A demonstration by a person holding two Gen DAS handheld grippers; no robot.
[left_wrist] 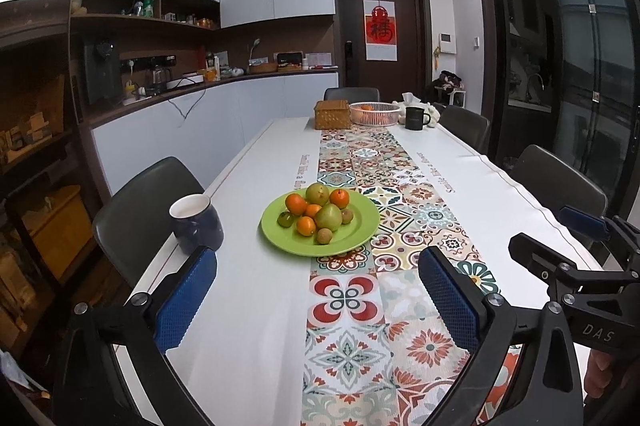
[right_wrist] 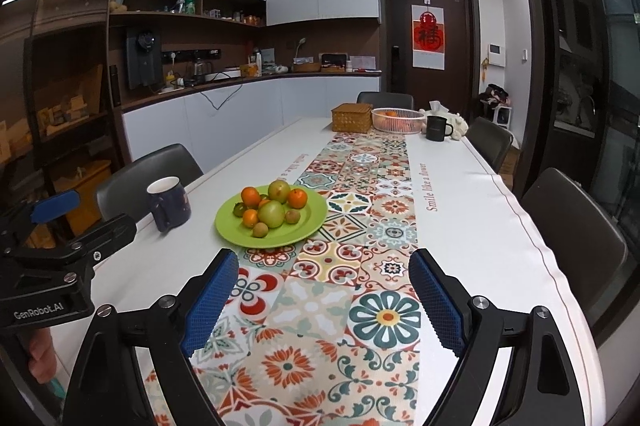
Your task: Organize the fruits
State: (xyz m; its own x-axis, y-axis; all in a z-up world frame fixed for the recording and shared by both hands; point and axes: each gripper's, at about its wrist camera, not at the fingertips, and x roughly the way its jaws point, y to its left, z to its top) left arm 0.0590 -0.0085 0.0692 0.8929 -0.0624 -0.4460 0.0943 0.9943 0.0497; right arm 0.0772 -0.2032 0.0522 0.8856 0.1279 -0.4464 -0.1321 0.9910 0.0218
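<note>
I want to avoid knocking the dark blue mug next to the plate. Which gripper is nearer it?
Left. The left gripper has the blue mug just beyond its left finger; the right gripper sits farther right, over the patterned runner.

Green plate (left_wrist: 362,226) on the table, heaped with oranges (left_wrist: 296,204), two green pears (left_wrist: 328,217), small brown fruits (left_wrist: 323,236), white wire basket (left_wrist: 375,114) holding oranges at far end

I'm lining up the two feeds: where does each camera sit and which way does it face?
Left wrist: on the left gripper, facing down the table at the green plate of fruit; the right gripper shows at right, with a bit of hand.
Right wrist: on the right gripper, facing the same way; the left gripper shows at left.
Both share the plate, navy mug, wicker box and white basket.
</note>
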